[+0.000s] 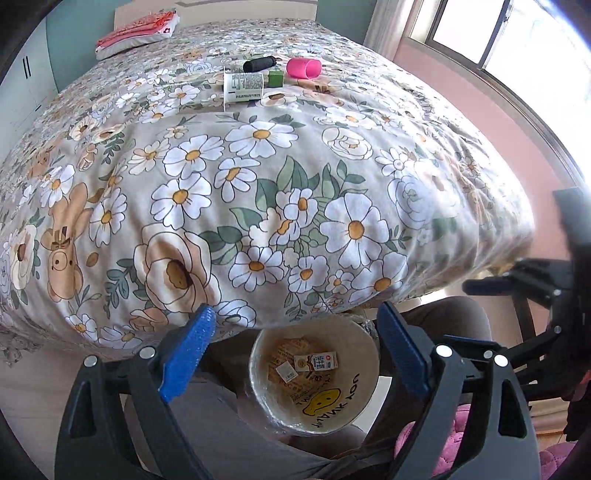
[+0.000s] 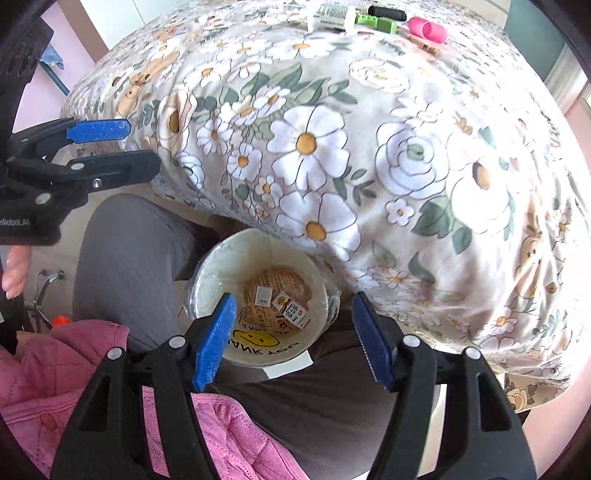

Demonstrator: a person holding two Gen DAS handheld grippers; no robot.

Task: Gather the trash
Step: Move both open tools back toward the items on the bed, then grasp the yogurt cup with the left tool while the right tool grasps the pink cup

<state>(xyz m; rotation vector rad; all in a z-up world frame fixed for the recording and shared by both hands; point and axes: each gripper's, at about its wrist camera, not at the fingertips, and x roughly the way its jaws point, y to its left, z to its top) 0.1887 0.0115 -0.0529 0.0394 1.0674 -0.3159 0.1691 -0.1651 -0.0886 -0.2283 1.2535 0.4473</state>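
A cream trash bin (image 1: 364,397) with a yellow smiley and a clear liner stands on the floor between the person's knees, at the foot of the bed; it also shows in the right wrist view (image 2: 210,291). Inside lie a small milk carton (image 1: 316,361) (image 2: 293,312), a paper tag (image 1: 285,370) (image 2: 263,295) and a brown wrapper. My left gripper (image 1: 295,349) is open and empty above the bin. My right gripper (image 2: 295,334) is open and empty above it too. Far up the bed lie a white tube (image 1: 243,86) (image 2: 332,16), a black cylinder (image 1: 259,64) (image 2: 388,13), a green block (image 1: 275,78) (image 2: 376,24) and a pink cup (image 1: 303,68) (image 2: 428,30).
The bed (image 1: 258,184) has a floral cover and fills most of both views. A folded red and white cloth (image 1: 138,31) lies at its far end. A window (image 1: 498,29) is at right. The left gripper (image 2: 110,147) appears at left in the right wrist view. A pink quilted garment (image 2: 55,376) is near the grippers.
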